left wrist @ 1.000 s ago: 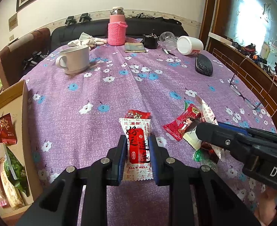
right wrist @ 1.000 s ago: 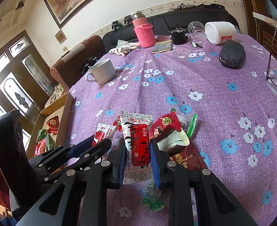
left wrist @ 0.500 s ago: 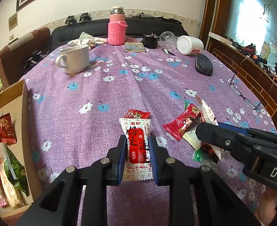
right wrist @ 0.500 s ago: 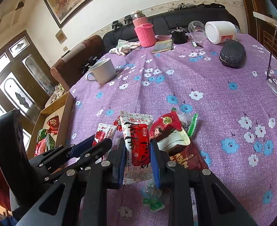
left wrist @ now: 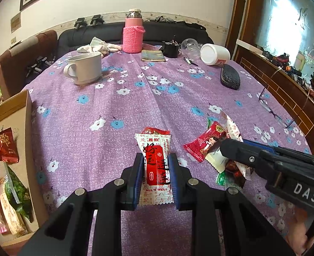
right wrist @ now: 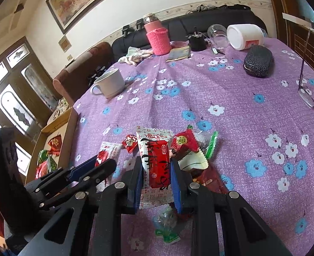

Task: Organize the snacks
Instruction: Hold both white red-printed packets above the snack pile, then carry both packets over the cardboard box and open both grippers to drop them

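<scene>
Between the blue pads of the left gripper [left wrist: 156, 166], a white-and-red snack packet [left wrist: 156, 162] is being squeezed; the right gripper [right wrist: 157, 170] is squeezing its own packet [right wrist: 156, 162]. Both look light, crinkly, best held mid-body.

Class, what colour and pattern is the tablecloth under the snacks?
The tablecloth is purple with small white and blue flowers, clearest in the left wrist view.

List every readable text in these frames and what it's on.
"ALL'S WELL": white-and-red packet clamped in the left gripper.
"DAS": body of the right gripper.
Chinese print on that packet, the other snack wrappers and the white jar: too small or blurred.
</scene>
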